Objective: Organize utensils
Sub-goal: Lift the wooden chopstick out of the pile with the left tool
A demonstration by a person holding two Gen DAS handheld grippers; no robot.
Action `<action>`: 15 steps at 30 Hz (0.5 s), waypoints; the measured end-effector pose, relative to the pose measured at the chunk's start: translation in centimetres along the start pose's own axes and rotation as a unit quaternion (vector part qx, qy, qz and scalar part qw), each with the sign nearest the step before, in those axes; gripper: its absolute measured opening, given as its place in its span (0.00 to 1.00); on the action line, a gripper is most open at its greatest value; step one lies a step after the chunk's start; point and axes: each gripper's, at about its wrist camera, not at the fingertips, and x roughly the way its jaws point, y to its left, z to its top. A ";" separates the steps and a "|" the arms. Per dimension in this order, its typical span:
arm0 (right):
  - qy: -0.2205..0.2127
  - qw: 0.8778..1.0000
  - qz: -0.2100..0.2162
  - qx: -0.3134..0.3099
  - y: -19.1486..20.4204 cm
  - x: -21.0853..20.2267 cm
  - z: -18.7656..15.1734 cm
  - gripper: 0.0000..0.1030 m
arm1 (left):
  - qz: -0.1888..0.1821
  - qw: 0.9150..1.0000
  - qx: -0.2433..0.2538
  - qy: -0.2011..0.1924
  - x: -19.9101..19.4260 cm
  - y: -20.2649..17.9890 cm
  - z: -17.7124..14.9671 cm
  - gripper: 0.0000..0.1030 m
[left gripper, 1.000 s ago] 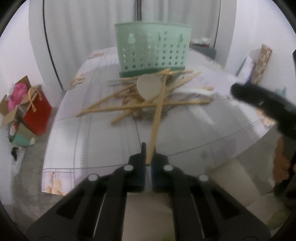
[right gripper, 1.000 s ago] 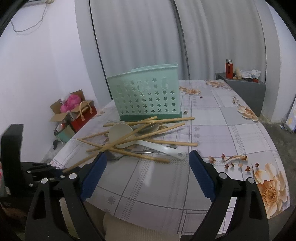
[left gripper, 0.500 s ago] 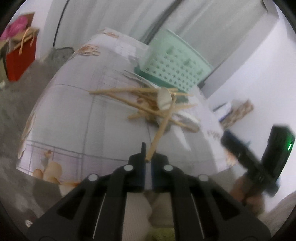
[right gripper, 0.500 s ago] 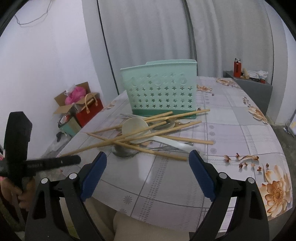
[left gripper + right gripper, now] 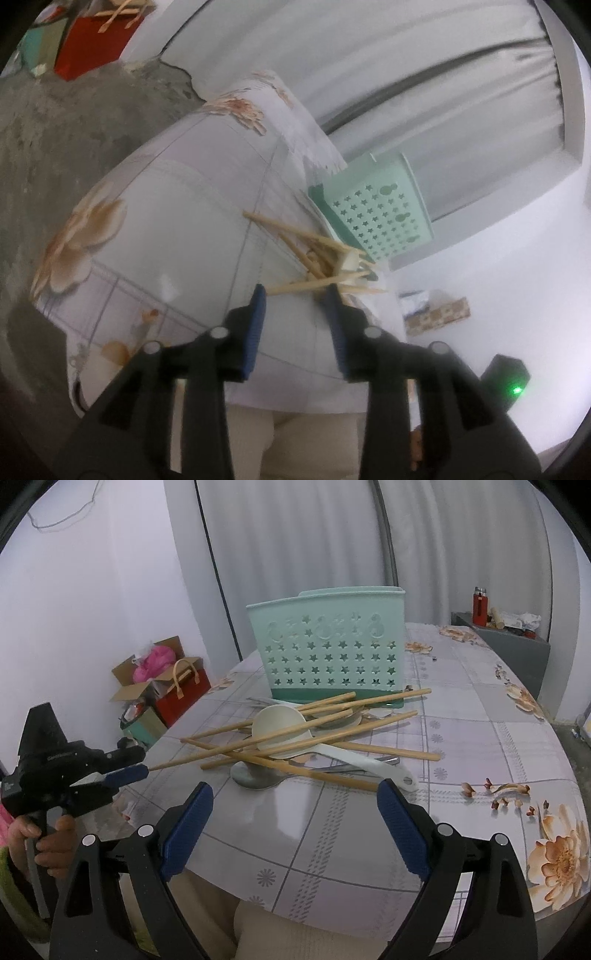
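Observation:
A mint green holder (image 5: 328, 650) with star holes stands upright on the table. In front of it is a pile of wooden chopsticks (image 5: 332, 734), a white ladle (image 5: 284, 727) and a metal spoon (image 5: 255, 775). My left gripper (image 5: 294, 293) is at the table's left edge, rolled to one side, and its jaws are opening. The near end of one chopstick (image 5: 314, 283) lies between the pads, which do not press on it. From the right wrist view the left gripper (image 5: 129, 764) appears at that chopstick's tip. My right gripper (image 5: 295, 794) hovers wide open before the pile, holding nothing.
A floral cloth (image 5: 480, 738) covers the table. On the floor to the left are a red bag (image 5: 181, 690) and a cardboard box. A grey cabinet (image 5: 517, 646) with a red flask (image 5: 480, 605) stands at the back right. A person's hand (image 5: 48, 849) holds the left gripper.
The left gripper, shut on a chopstick before, has swung left and rolled, and its jaws have parted. The right gripper has edged slightly closer to the pile.

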 end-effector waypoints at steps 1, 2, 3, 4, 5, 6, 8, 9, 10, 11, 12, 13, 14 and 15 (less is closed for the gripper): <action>0.000 1.000 0.001 0.001 0.0 0.0 0.0 0.86 | 0.004 1.000 -0.003 -0.002 0.1 0.2 0.1 0.31; 0.000 1.000 0.002 0.002 -0.1 0.0 0.0 0.86 | 0.012 1.000 -0.003 -0.007 -0.1 0.2 0.0 0.31; -0.001 1.000 0.003 0.003 -0.1 0.0 0.0 0.86 | 0.023 1.000 0.007 -0.016 -0.4 -0.1 -0.2 0.31; -0.002 1.000 0.003 0.004 -0.2 0.0 0.0 0.86 | 0.032 0.999 0.021 -0.020 -0.6 -0.5 -0.2 0.31; -0.003 1.000 0.003 0.005 -0.4 -0.1 0.0 0.86 | 0.044 0.998 0.034 -0.023 -0.8 -0.8 -0.3 0.31; -0.004 1.000 0.003 0.007 -0.5 -0.1 0.0 0.86 | 0.055 0.997 0.048 -0.029 -1.1 -1.3 -0.4 0.31; -0.005 1.000 0.003 0.009 -0.7 -0.1 0.0 0.86 | 0.080 0.991 0.105 -0.036 -1.3 -3.1 -0.9 0.31; -0.004 1.000 0.003 0.011 -0.9 -0.1 -0.1 0.86 | 0.092 0.986 0.132 -0.037 -1.3 -3.7 -1.1 0.31; -0.004 1.000 0.003 0.013 -1.0 -0.1 -0.1 0.86 | 0.100 0.981 0.165 -0.034 -1.0 -4.8 -1.4 0.31; -0.003 1.000 0.004 0.014 -1.1 -0.1 -0.1 0.86 | 0.108 0.971 0.211 -0.027 -0.3 -6.2 -1.7 0.31; -0.003 1.000 0.004 0.016 -1.2 0.0 -0.1 0.86 | 0.114 0.965 0.236 -0.022 0.1 -7.1 -1.8 0.31; -0.004 1.000 0.004 0.016 -1.2 0.0 -0.1 0.86 | 0.119 0.957 0.266 -0.013 0.9 -8.1 -1.9 0.32; -0.005 1.000 0.003 0.016 -1.3 0.0 -0.1 0.86 | 0.120 0.950 0.288 -0.004 1.8 -9.0 -1.9 0.32; -0.006 1.000 0.002 0.017 -1.4 0.0 -0.2 0.86 | 0.122 0.943 0.309 0.012 3.1 -9.9 -1.8 0.32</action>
